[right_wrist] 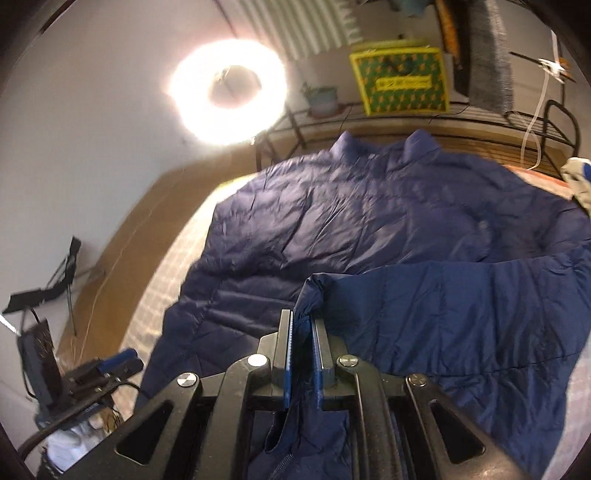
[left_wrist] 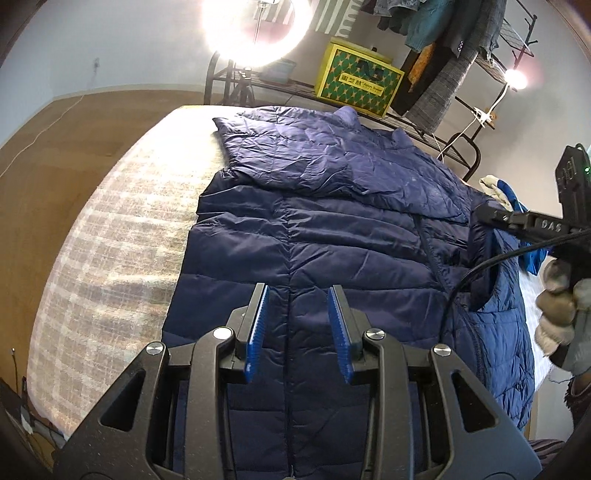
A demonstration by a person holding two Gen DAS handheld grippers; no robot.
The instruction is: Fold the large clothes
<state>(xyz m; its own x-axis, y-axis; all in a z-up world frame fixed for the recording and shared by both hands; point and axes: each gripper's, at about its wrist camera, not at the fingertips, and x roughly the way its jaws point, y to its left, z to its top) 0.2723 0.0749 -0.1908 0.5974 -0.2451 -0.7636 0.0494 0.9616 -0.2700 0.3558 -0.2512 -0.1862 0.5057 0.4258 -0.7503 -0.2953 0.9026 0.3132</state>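
The right gripper (right_wrist: 303,332) was clamped on a bunched edge of the navy puffer jacket (left_wrist: 314,229), the fabric pinched between its blue pads and lifted clear of the rest. From where the left gripper looked on, the right one reached in from the side in a gloved hand (left_wrist: 561,314), its cable trailing, and the raised flap hung from it like a small tent over the jacket's zip side. The left gripper (left_wrist: 297,325) had its jaws apart and nothing between them; it hovered above the lower middle of the jacket, over a seam, and I could not tell whether it touched the cloth.

The jacket lay spread on the checked bed cover (left_wrist: 122,236), collar at the far end. One sleeve (left_wrist: 288,147) was already laid across the chest. The other side was the part in the air, so I judged the fold to be perhaps half made: that side had yet to be brought over and set down, and the length had still to be doubled up.

Beyond the bed stood a metal rack (left_wrist: 424,125) against the wall, bearing a yellow and green patterned box (left_wrist: 360,79), closed, its contents unseen, with clothes hanging above it. A ring light (left_wrist: 255,26) glared beside it. A white and blue cloth (left_wrist: 498,188) lay near the jacket's far edge.
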